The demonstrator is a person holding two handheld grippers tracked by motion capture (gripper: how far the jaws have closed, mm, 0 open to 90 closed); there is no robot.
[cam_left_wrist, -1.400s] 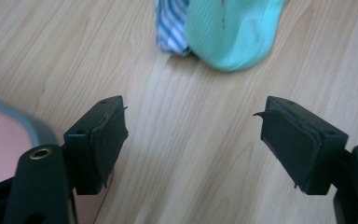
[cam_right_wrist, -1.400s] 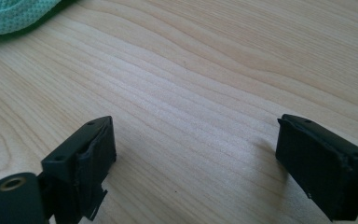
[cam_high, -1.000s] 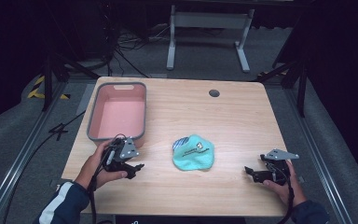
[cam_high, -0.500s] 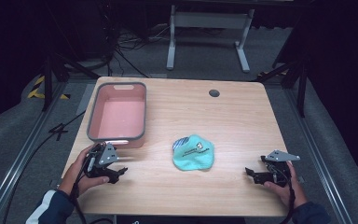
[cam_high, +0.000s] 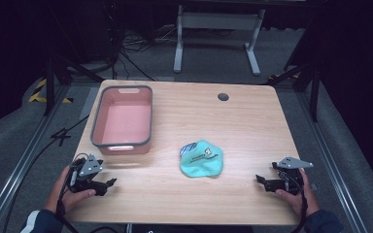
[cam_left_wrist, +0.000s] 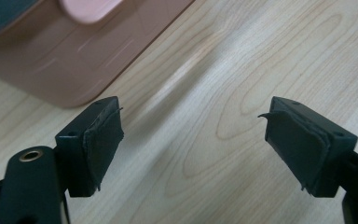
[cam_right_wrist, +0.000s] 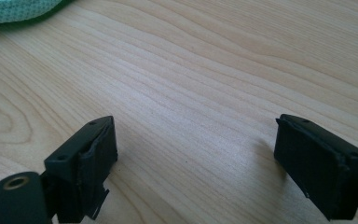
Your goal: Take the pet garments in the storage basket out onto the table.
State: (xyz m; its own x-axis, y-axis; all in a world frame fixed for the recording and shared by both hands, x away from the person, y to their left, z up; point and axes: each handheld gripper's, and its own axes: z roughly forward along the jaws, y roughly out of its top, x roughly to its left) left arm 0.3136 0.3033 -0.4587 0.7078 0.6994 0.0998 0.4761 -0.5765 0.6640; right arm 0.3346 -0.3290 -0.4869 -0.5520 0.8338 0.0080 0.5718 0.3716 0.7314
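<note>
Left black two-jaw gripper (cam_high: 108,183): grey three-cornered plate on top, black cable trailing, brass-coloured screw hole at jaw base, frayed dark pads (cam_left_wrist: 103,140). Right black gripper (cam_high: 261,180): matching plate. Dark blue sleeve with white stripe at left forearm

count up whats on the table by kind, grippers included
pink bin: 1
teal cloth: 1
grippers, both open and empty: 2 (left gripper, right gripper)
total: 4

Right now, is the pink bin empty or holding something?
Empty. The high view shows the pink bin with a bare pink floor inside; the teal cloth lies crumpled on the table beside it.
</note>
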